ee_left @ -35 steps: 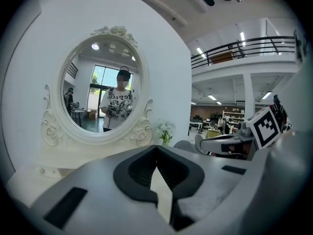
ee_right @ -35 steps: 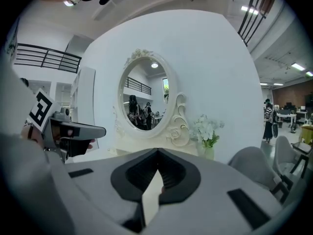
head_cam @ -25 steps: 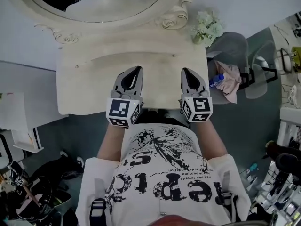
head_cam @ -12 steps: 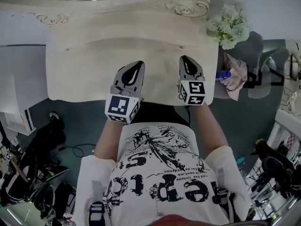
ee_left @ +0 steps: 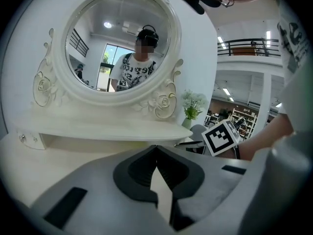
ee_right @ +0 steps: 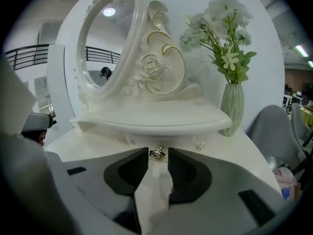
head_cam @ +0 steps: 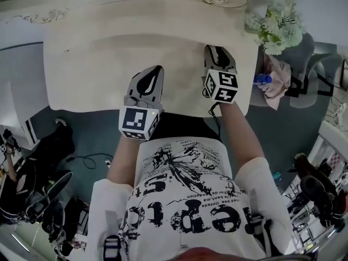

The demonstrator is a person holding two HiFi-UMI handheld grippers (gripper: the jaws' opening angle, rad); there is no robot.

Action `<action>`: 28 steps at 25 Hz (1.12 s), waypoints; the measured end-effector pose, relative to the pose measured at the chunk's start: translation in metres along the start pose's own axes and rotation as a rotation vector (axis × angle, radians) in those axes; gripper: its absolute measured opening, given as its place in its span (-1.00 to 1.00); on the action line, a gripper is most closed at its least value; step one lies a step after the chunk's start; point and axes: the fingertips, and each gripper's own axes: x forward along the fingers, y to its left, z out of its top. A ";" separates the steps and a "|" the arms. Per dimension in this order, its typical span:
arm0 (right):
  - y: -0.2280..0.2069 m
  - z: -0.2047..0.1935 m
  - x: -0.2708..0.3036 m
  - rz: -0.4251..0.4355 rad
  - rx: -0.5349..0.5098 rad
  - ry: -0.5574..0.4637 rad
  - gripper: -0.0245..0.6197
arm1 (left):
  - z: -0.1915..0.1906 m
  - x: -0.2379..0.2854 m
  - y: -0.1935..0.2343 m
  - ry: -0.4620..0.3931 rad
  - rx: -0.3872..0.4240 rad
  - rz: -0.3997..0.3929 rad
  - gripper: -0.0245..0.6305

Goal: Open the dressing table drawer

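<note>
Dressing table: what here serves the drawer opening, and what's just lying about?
Job: dressing table; gold drawer knob; right tongs, jaws just opening, knob in their gap.
Lying about: flower vase; mirror; grey chair.

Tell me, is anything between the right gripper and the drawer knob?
Nothing visible. The right gripper has just been opening its jaws, and the drawer knob sits right at the gap between their tips.

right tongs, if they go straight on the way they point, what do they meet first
Most likely the knob: it shows dead ahead in the gap of the right tongs, whose jaws have just been opening and hold nothing. How far off it is remains unclear.
</note>
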 end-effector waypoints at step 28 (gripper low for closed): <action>0.015 -0.026 -0.028 -0.019 0.049 0.068 -0.60 | 0.003 -0.012 -0.007 0.015 0.066 -0.048 -0.87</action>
